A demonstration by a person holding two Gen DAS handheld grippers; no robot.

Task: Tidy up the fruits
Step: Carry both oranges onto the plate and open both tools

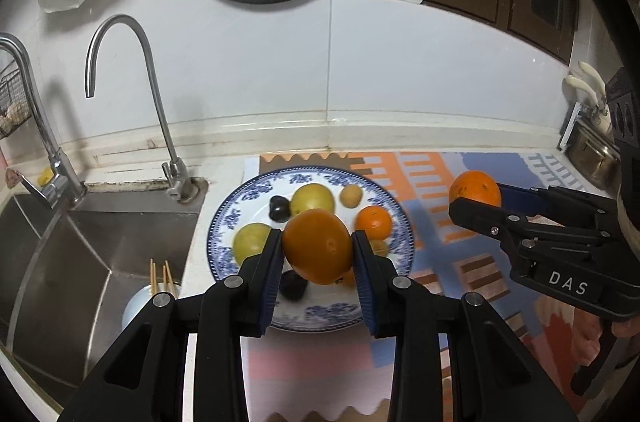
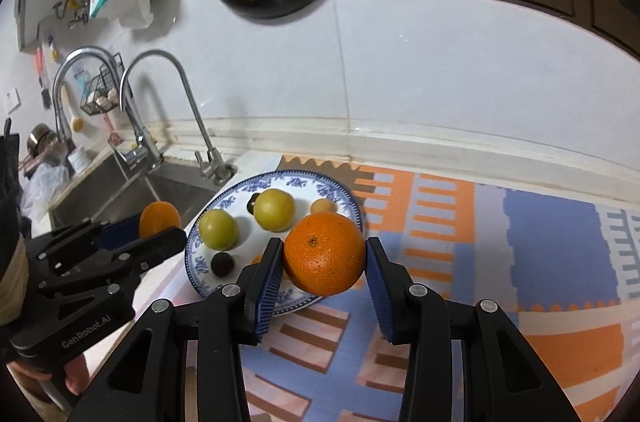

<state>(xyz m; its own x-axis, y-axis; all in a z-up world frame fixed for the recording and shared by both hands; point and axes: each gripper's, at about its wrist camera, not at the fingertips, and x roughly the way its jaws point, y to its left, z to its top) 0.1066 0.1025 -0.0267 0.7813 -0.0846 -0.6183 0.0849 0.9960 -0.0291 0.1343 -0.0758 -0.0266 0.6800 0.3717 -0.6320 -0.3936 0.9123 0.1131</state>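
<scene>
Gripping 1 orange (image 1: 318,246) in left gripper (image 1: 316,262); right gripper (image 2: 325,270) clamps 2nd orange (image 2: 325,253).

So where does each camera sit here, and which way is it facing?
Left wrist: on the left gripper, looking down its fingers past the orange it holds, onto the blue-patterned plate and sink.
Right wrist: on the right gripper, holding a second orange above the patterned mat.
Shared: plate, tap, and the opposite gripper.
</scene>
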